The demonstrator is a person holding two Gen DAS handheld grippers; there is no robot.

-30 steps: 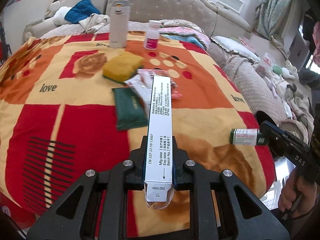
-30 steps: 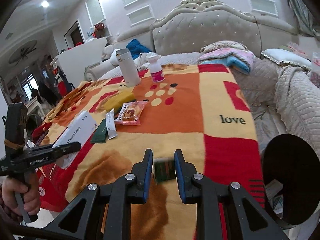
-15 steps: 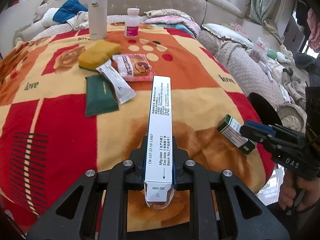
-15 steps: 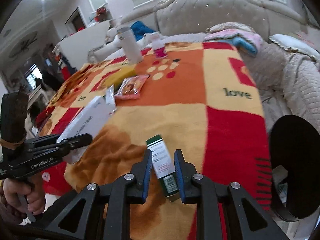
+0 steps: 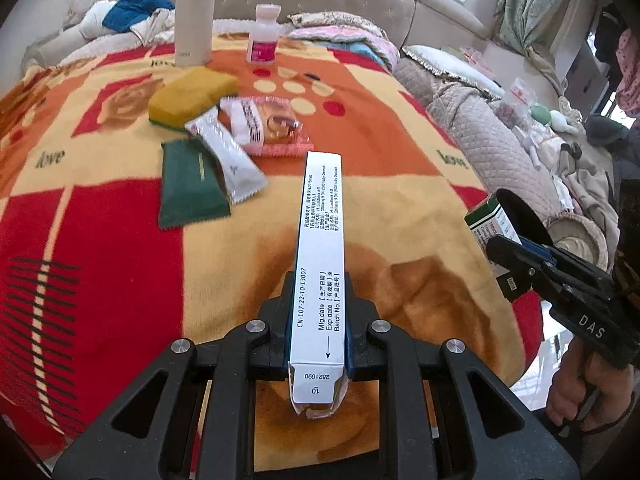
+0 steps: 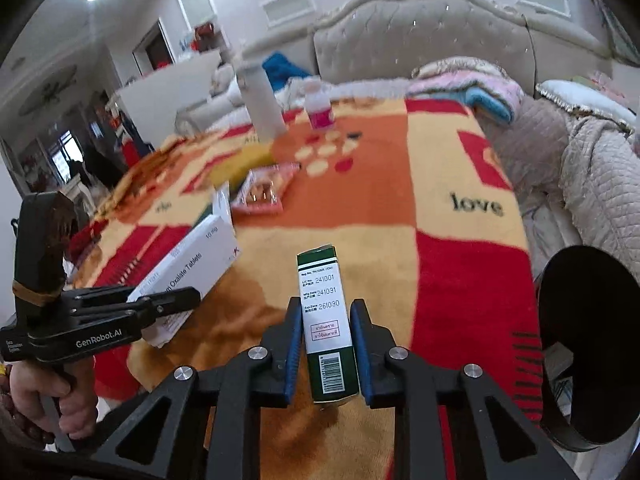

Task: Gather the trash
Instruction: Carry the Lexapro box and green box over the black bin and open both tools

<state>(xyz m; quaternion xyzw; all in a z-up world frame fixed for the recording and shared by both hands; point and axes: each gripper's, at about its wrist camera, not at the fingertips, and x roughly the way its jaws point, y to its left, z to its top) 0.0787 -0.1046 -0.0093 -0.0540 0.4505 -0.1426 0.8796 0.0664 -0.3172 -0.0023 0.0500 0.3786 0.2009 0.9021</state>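
My left gripper (image 5: 318, 312) is shut on a long white medicine box (image 5: 320, 248) and holds it above the blanket; it also shows in the right wrist view (image 6: 188, 268). My right gripper (image 6: 326, 332) is shut on a small green and white box (image 6: 326, 320), lifted off the blanket; the box also shows in the left wrist view (image 5: 486, 218). On the blanket (image 5: 100, 240) lie a dark green sachet (image 5: 188, 184), a white sachet (image 5: 228, 160) and a pink snack pack (image 5: 268, 124).
A yellow sponge (image 5: 190, 94), a grey flask (image 5: 194, 20) and a pill bottle with a pink label (image 5: 264, 36) stand farther back. A round black bin rim (image 6: 588, 368) is at the right edge of the bed. Cushions and clothes lie beyond.
My right gripper has lifted the green box off the blanket and tipped it up. My left gripper has moved a little with the white box still in it.
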